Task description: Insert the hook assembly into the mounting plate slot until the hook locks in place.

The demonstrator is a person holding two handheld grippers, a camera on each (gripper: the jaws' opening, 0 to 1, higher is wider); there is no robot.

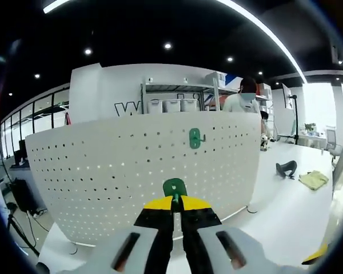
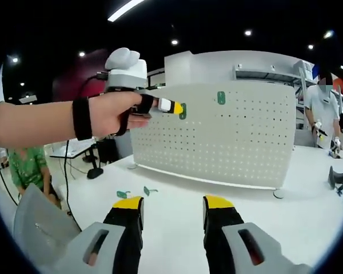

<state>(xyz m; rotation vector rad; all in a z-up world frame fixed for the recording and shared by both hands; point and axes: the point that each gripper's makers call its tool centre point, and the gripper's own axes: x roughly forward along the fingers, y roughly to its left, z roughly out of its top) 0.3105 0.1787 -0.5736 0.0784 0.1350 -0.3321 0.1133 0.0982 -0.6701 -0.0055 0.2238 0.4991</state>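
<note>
A white pegboard mounting plate (image 1: 103, 171) stands upright on the white table (image 1: 286, 211), with one green hook (image 1: 194, 138) fixed near its top. My left gripper (image 1: 176, 201) is shut on a second green hook assembly (image 1: 174, 186), held just in front of the board. In the right gripper view a hand carries that left gripper (image 2: 170, 107) with the green hook (image 2: 183, 111) at the upper left of the pegboard (image 2: 246, 142), left of the mounted hook (image 2: 220, 97). My right gripper (image 2: 172, 206) is open and empty, low over the table.
Two small green parts (image 2: 123, 194) (image 2: 150, 190) lie on the table before the board. A black object (image 1: 286, 168) and a yellow cloth (image 1: 313, 180) lie to the right. A person (image 1: 243, 101) stands behind the board, another (image 2: 28, 165) at left.
</note>
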